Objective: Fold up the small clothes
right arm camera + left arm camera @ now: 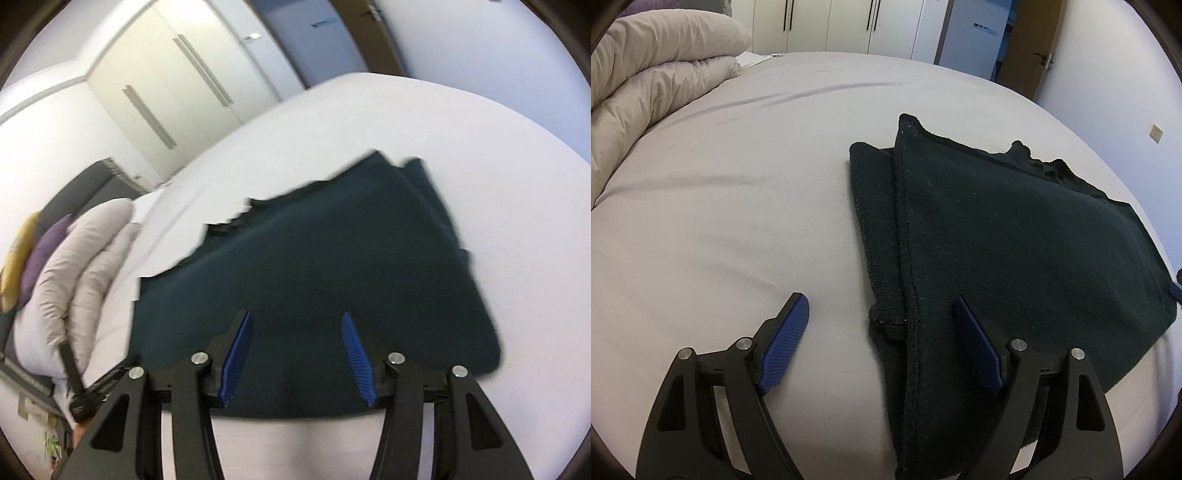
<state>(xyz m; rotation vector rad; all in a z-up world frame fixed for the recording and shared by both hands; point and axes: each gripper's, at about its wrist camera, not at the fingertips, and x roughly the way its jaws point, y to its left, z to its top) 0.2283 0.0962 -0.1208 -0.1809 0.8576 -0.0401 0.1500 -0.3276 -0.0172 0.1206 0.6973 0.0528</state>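
Two grippers hang over the dark sweater, and both have their blue pads wide apart, holding nothing. The left gripper is right by the near left edge of the sweater, with one pad over the sheet and the other over the cloth. The right gripper is above the near edge of the sweater, and its picture is blurry. The sweater lies flat on the bed. It looks partly folded, because one long side is laid over itself and a sleeve cuff pokes out near the left gripper. I think more folds are still left to make it small. Far to the left of the sweater sits a puffy duvet, and behind the sweater stand white wardrobes.
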